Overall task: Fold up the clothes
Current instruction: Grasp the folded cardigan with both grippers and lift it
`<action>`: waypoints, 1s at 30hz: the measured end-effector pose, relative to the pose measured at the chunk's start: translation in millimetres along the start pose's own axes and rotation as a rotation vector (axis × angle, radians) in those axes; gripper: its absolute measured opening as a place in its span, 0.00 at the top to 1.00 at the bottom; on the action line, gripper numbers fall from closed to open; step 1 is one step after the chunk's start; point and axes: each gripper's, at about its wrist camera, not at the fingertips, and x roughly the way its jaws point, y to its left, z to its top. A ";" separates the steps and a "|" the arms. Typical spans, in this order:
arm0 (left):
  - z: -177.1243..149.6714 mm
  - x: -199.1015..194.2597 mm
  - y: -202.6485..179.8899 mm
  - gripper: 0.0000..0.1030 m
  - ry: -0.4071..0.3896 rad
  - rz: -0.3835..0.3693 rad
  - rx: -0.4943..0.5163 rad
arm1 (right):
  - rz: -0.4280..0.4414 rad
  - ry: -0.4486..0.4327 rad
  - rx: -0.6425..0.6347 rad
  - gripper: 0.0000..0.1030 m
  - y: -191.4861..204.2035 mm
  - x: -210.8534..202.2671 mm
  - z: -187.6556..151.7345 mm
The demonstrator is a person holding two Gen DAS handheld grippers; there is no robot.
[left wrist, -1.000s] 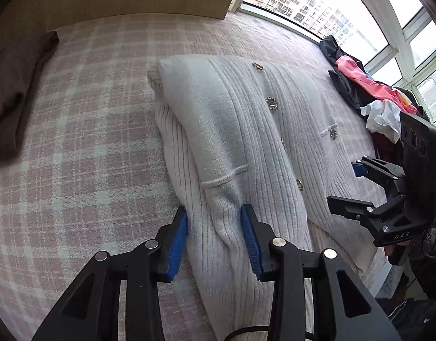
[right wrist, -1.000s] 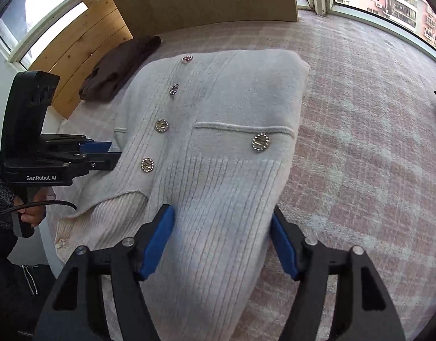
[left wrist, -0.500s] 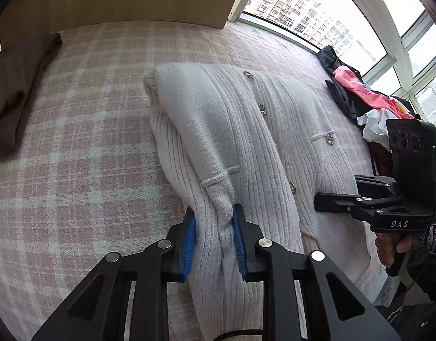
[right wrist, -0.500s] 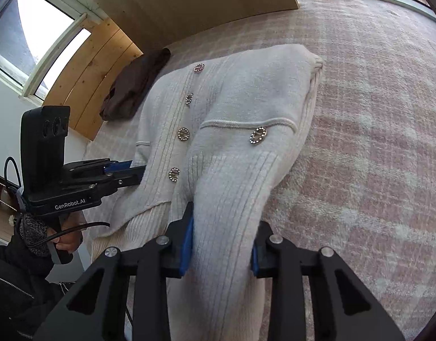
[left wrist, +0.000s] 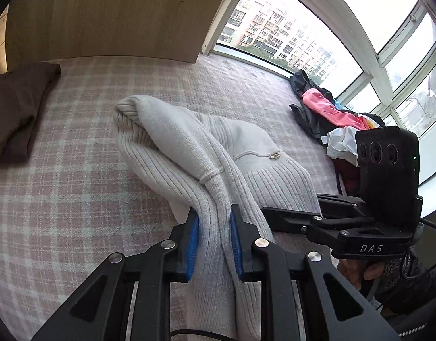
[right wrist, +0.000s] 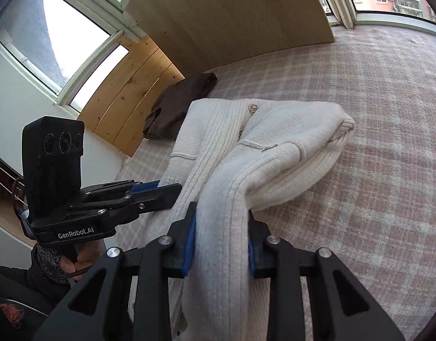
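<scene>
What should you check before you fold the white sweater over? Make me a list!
1. Left gripper pinches the sweater: ok, ribbed knit sits between both blue pads.
2. Right gripper pinches the sweater too: ok.
3. Bottom edge lifted off the blanket: ok, it rises toward both grippers.
4. Top end resting on the blanket: ok.
5. Landing spot free: ok, the brown garment and the clothes pile lie apart.
6. Both grips level with each other: cannot tell.
</scene>
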 end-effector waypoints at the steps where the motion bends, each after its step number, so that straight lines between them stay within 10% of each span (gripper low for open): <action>1: -0.3 -6.2 0.1 0.81 -0.009 0.003 -0.005 | 0.005 -0.003 -0.014 0.73 5.9 -1.7 1.3; 13: 14.5 -94.7 47.2 0.81 -0.143 0.101 0.053 | -0.006 -0.091 -0.137 0.73 113.5 48.9 56.0; 30: 125.2 -159.9 263.0 0.81 -0.191 0.152 0.187 | -0.101 -0.167 -0.152 0.73 204.0 227.4 186.2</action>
